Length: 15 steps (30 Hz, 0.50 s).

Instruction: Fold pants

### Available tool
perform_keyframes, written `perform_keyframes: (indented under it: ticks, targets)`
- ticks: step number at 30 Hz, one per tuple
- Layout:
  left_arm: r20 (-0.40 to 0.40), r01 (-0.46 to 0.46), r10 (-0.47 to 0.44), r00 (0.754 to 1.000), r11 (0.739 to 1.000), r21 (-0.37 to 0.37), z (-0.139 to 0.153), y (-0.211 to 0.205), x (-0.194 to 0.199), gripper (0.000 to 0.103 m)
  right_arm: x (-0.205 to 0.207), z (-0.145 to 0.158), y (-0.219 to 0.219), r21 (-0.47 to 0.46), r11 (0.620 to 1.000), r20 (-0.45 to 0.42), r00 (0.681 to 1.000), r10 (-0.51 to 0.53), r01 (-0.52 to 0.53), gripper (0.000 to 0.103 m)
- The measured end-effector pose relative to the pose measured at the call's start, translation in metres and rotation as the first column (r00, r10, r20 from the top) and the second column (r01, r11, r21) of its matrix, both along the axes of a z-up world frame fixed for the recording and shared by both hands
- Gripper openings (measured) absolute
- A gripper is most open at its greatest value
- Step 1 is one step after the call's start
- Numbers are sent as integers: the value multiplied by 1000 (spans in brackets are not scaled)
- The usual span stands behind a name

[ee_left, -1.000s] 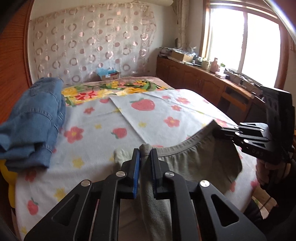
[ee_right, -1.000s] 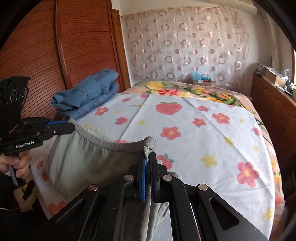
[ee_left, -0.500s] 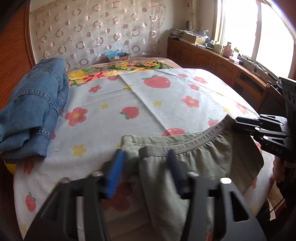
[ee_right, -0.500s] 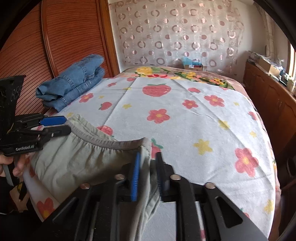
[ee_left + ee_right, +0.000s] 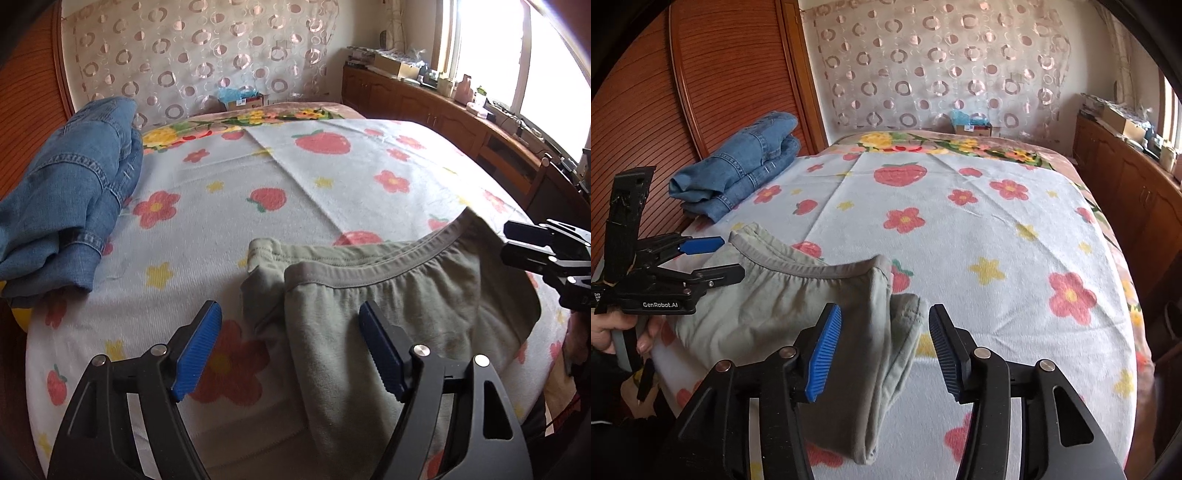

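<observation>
The olive-grey pants [image 5: 399, 306] are lying at the near edge of the bed [image 5: 332, 192], waistband stretching from 9 to 3 o'clock, while the left gripper [image 5: 290, 349] and right gripper [image 5: 884, 345] are hovering over its ends with fingers spread wide, gripping nothing. A folded pile of jeans [image 5: 738, 170] is resting at 10 o'clock beside the wooden wardrobe [image 5: 713, 77]. A cardboard box [image 5: 971, 127] is holding something blue at 12 o'clock under the circle-patterned curtain [image 5: 942, 62].
</observation>
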State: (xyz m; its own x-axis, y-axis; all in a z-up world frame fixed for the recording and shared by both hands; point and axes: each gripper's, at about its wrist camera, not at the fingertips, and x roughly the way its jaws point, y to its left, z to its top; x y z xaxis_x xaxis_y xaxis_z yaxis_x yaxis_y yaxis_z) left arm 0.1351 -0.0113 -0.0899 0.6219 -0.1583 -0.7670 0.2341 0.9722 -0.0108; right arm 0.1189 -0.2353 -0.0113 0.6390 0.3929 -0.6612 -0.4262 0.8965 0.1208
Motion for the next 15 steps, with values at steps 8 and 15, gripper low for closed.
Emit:
perform_keyframes:
  ticks: [8, 15]
  targets:
    - [-7, -11, 11, 1000, 1000, -21, -10, 2, 0, 78, 3, -5, -1, -47, 998, -41, 998, -42, 40, 52]
    - [2, -16, 16, 1000, 999, -41, -11, 6, -1, 80, 7, -11, -2, -45, 996, -83, 994, -78, 74, 52]
